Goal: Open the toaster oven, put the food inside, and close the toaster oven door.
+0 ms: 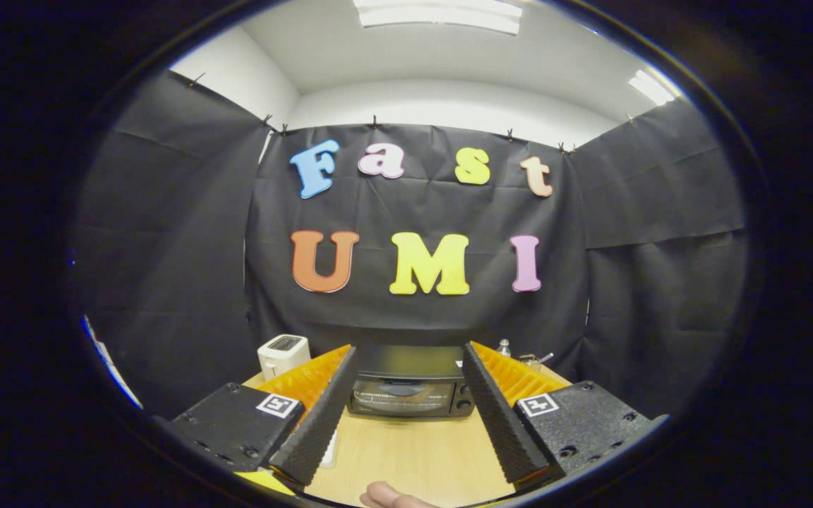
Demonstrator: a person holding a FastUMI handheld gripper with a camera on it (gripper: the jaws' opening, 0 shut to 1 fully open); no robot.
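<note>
A black toaster oven (410, 384) stands at the far side of the wooden table (413, 451), its glass door shut and two knobs on its right side. It sits beyond my fingers and shows in the gap between them. My gripper (410, 360) is open, held above the table, with nothing between the fingers (322, 416). A rounded pale piece (387, 496), perhaps food or a fingertip, peeks in just below the fingers at the near edge of the table; I cannot tell which.
A white pop-up toaster (282, 354) stands to the left of the oven. Small bottles or utensils (519, 355) sit behind the right finger. Black cloth walls close the booth on three sides. Bare tabletop lies between the fingers and the oven.
</note>
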